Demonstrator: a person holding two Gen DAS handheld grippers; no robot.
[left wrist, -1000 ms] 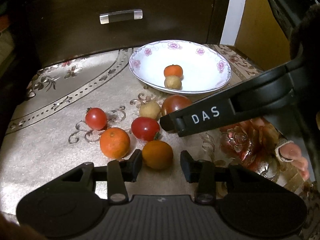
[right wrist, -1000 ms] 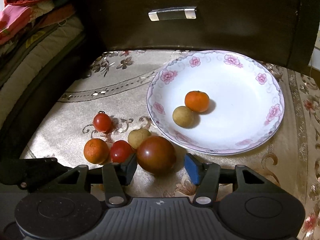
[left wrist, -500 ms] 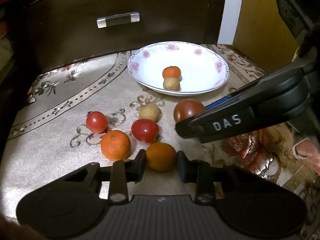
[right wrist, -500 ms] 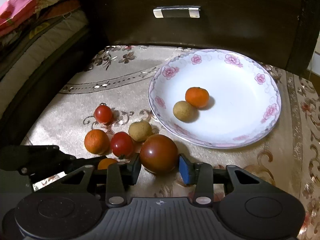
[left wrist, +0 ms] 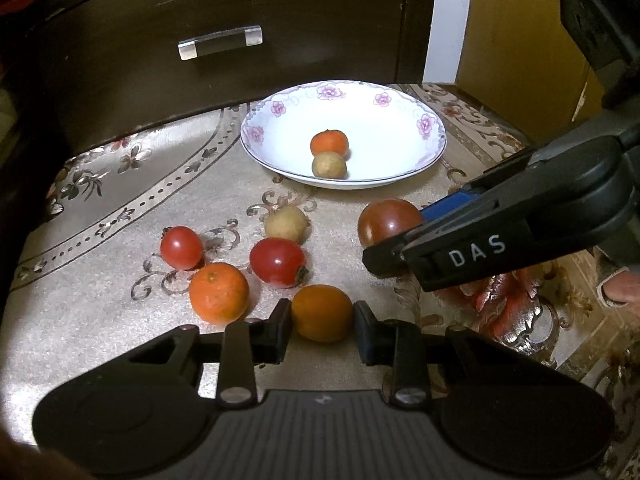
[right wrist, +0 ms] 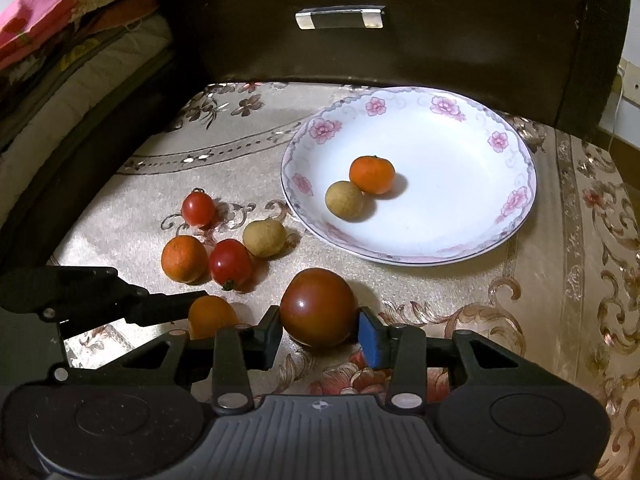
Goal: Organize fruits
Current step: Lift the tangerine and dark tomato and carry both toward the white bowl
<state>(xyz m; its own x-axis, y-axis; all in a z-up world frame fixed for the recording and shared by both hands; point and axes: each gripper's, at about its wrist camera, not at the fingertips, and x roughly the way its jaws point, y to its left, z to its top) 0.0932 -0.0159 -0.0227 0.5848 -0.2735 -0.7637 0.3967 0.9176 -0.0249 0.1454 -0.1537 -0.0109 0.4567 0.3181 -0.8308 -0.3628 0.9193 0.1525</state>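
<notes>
My left gripper (left wrist: pixel 322 330) is shut on a small orange (left wrist: pixel 322 313) near the table's front; that orange also shows in the right wrist view (right wrist: pixel 211 315). My right gripper (right wrist: pixel 319 334) is shut on a large dark red tomato (right wrist: pixel 318 306), which also shows in the left wrist view (left wrist: pixel 389 220). A white flowered plate (right wrist: pixel 472 208) holds an orange (right wrist: pixel 372 174) and a tan longan (right wrist: pixel 344 200). Loose on the cloth lie two red cherry tomatoes (right wrist: pixel 198 209) (right wrist: pixel 229 264), an orange (right wrist: pixel 184 258) and a longan (right wrist: pixel 264 238).
A dark wooden drawer front with a clear handle (right wrist: pixel 340 20) stands right behind the plate. Folded bedding (right wrist: pixel 60 60) lies at the left. The table has a patterned gold cloth (right wrist: pixel 580 240); a yellow wall (left wrist: pixel 512 40) is at the right.
Both grippers have closed: the left on the small orange, the right on the dark tomato. The right gripper with the tomato has shifted to the right, away from the other fruit.
</notes>
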